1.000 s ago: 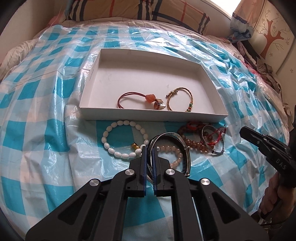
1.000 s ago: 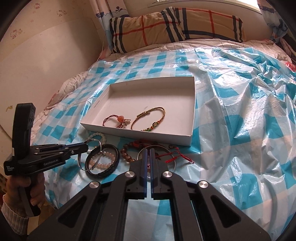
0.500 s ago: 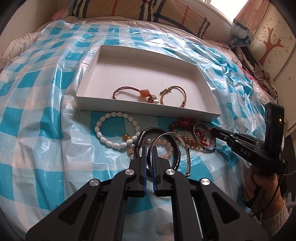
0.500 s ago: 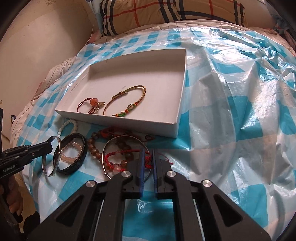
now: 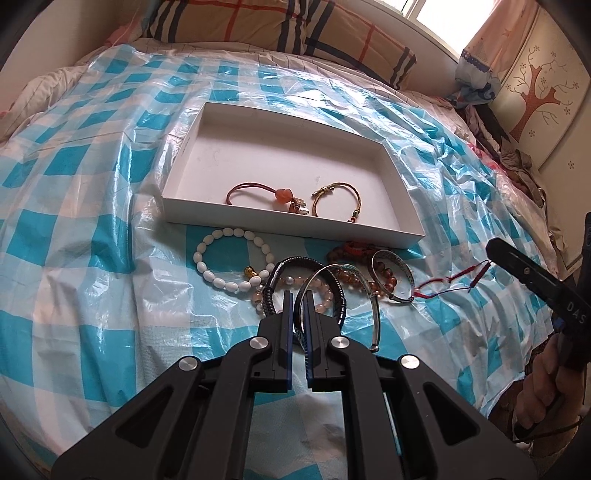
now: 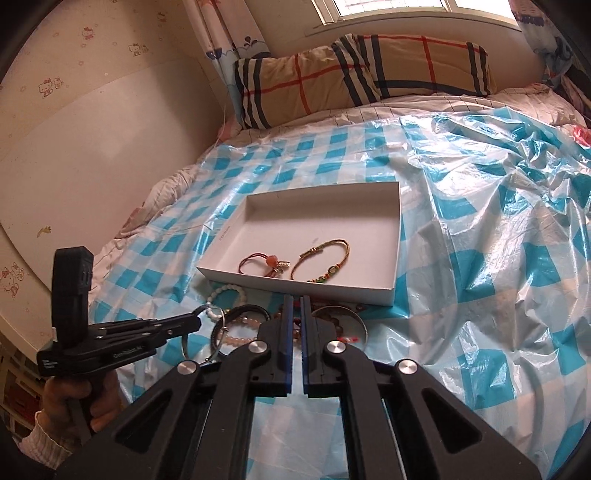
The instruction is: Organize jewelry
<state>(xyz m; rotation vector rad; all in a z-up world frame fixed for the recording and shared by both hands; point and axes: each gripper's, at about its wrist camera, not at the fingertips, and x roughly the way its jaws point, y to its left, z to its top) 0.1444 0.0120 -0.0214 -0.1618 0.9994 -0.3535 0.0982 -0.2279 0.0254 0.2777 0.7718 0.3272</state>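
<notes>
Left gripper (image 5: 298,301) fingers clamped on a silver bangle (image 5: 369,295). Right gripper (image 5: 491,245) fingers clamped on a red string bracelet (image 5: 448,278), lifted off the bed. Beyond both: one white box (image 5: 369,230) with two bracelets inside. More bracelets just ahead of the left fingers, count unclear.

Bed (image 5: 44,85) under blue-checked plastic sheet (image 5: 74,229); on sheet: white box (image 5: 229,216), white bead bracelet (image 5: 232,264), tangled bracelets and bangles (image 5: 332,284); plaid pillow (image 6: 362,74) at head.

Bedroom in daylight
A plaid pillow (image 6: 364,70) lies below the bright window (image 6: 391,9); cartoon-cat wallpaper (image 6: 48,86) covers the wall.
</notes>
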